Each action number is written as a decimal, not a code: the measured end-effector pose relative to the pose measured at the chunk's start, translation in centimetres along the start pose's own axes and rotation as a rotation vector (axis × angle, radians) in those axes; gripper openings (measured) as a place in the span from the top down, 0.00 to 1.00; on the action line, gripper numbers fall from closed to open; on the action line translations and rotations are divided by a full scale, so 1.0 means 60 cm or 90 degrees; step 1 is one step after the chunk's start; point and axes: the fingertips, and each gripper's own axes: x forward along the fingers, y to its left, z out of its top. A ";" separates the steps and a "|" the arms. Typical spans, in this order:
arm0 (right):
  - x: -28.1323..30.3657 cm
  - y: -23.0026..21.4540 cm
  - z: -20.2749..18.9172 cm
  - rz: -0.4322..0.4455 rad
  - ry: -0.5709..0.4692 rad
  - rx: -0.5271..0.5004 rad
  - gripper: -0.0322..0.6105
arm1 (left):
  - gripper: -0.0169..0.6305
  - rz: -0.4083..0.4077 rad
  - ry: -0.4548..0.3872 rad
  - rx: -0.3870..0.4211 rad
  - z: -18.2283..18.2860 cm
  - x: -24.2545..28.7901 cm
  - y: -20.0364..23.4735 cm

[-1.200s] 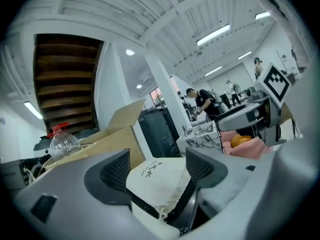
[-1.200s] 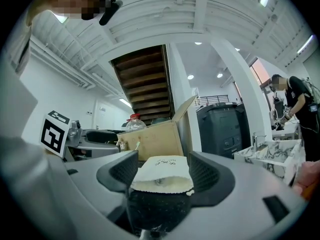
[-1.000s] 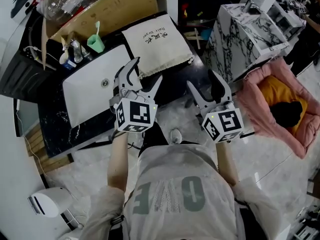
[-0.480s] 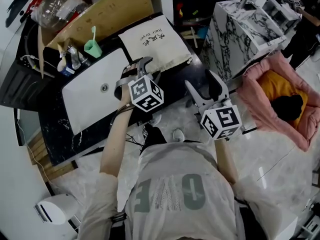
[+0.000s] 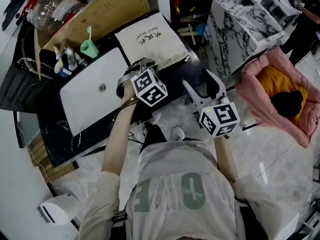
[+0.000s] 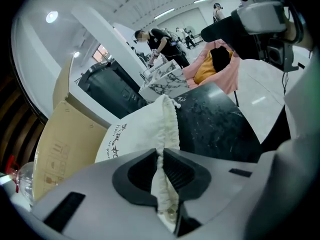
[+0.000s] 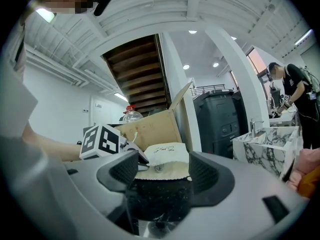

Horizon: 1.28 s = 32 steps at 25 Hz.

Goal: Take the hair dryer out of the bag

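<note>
— What takes up the most room?

— A black counter point(image 6: 215, 119). A cardboard box point(image 5: 110, 9) stands at its back and a white sink point(image 5: 95, 94) is set into it.

— And the bag?

— The bag point(image 5: 147, 41) lies flat on the counter, just right of the sink and in front of the box. It is cream cloth with dark lettering, and its gathered mouth is turned toward the person. The dryer is not visible, only the bag.

— The left gripper?

— The left gripper point(image 6: 161, 156) tilts down onto the bag's near edge. Its jaws are closing, with the ruffled hem pinched between the pads.

— The right one?

— The right gripper point(image 7: 162, 171) is held off the counter's front, to the right of the bag and clear of it. Its jaws are wide apart with nothing between them.

— Anything smaller?

— A green cup point(image 5: 86, 48) stands past the sink's far corner with a brush point(image 5: 90, 33) upright in it.
</note>
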 end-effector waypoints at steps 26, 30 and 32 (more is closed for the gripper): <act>0.023 0.034 0.007 0.087 0.011 0.052 0.47 | 0.92 0.078 -0.115 -0.205 0.045 -0.110 0.166; 0.031 0.039 0.007 0.105 0.015 0.073 0.47 | 0.92 0.075 -0.113 -0.202 0.046 -0.108 0.164; 0.041 0.044 0.008 0.119 0.020 0.079 0.47 | 0.92 0.075 -0.113 -0.203 0.045 -0.108 0.164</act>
